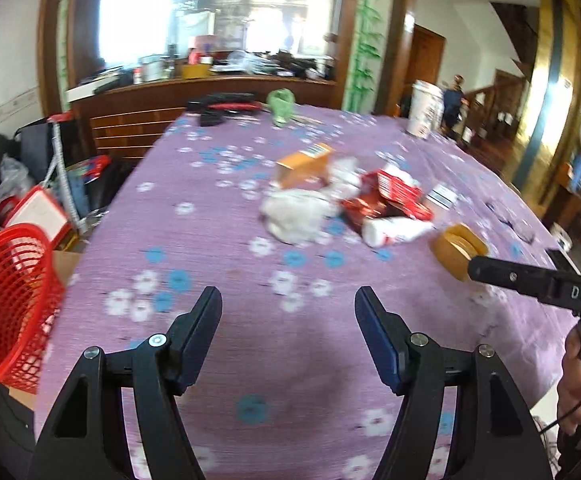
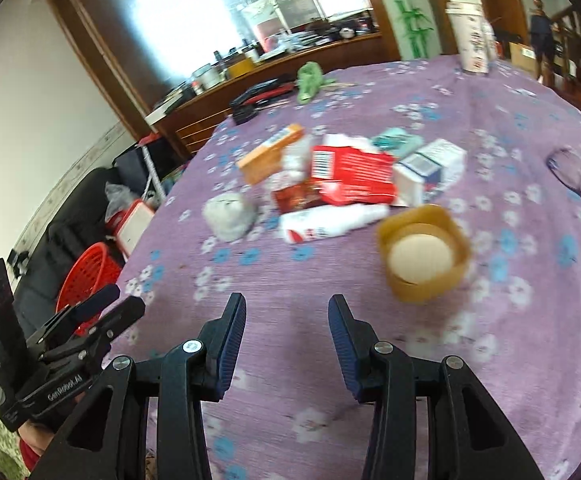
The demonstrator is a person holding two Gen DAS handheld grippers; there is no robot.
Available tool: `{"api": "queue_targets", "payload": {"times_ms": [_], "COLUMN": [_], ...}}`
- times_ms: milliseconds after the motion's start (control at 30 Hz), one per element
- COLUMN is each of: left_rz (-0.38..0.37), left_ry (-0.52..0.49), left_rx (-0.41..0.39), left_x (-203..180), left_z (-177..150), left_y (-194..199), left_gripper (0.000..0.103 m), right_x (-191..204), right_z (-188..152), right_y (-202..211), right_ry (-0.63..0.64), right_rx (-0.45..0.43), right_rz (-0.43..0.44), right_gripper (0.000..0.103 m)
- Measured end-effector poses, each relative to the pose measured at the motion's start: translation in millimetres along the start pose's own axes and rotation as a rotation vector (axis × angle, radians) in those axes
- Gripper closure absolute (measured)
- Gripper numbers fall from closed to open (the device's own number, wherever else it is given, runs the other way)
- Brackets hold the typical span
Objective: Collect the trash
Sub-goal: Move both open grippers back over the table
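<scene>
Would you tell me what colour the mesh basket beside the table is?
Red; the plastic mesh basket shows best in the left wrist view.

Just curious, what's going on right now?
Left gripper, right gripper: open, empty. Trash pile untouched mid-table; red basket at left edge. Nothing blocking.

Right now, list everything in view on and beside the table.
tablecloth: one, purple floral, covers table
orange box: one, pile's far left
red-and-white carton: one, pile's middle
white-and-blue box: one, right of carton
white wad: one, pile's near left
brown paper cup: one, on its side, nearest
white cup: one, far edge
red basket: one, off table's left
left gripper: fingers apart, empty
right gripper: fingers apart, empty
</scene>
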State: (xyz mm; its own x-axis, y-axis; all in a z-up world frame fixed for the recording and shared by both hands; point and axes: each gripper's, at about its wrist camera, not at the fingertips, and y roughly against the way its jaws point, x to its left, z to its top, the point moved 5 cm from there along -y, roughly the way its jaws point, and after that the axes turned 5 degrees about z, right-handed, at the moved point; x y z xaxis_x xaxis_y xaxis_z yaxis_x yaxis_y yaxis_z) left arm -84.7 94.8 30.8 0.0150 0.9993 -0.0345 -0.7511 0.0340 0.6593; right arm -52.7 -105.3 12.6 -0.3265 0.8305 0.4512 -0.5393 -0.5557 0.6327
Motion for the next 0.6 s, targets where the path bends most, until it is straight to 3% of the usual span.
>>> {"api": "queue_targets", "payload": {"times_ms": [300, 600], "left_rz": [-0.029, -0.016], "left_ry": [-0.076, -0.027], "left_rx": [0.029, 0.061], "left_x": [-42, -34], "left_z": [-1, 4], "left_y": [-5, -10], "left_gripper": [0.035, 0.035], "right_x": [-30, -64], "right_z": [4, 6], "right_y": [21, 27], "right_ry": [-0.031, -0.108], "right_rx": [-0.047, -0.061], "right_rz": [-0.027, -0.074], "right_gripper": [0.057, 0.057]}}
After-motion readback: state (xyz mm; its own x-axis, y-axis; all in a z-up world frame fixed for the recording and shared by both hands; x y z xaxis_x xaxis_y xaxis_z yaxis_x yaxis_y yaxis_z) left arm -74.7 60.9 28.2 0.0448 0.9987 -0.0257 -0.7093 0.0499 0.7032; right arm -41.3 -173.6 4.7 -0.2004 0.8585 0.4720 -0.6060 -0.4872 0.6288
